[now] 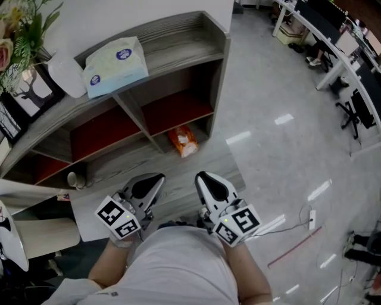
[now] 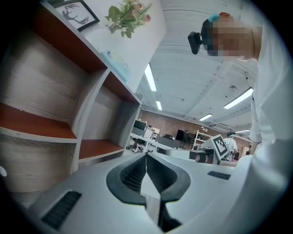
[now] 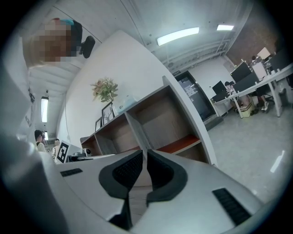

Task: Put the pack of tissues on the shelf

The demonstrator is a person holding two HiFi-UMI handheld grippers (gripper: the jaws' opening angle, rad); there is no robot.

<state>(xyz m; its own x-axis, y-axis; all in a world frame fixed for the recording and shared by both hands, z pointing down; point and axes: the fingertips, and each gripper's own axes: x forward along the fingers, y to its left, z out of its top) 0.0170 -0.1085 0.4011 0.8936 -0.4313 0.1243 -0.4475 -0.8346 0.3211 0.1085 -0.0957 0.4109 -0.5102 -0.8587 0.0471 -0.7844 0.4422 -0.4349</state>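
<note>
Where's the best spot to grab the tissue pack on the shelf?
Probably its right end, coming from the right: the pack of tissues lies flat on top, a white object crowds its left end, and a wall stands behind.

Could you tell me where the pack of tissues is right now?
In the head view, the pack of tissues lies on top of the shelf at upper left, beside a white object near the picture frame.

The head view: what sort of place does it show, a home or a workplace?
Most likely an open-plan office. Long white desks with office chairs stand on a polished floor, and the left gripper view shows monitors under ceiling strip lights.
</note>
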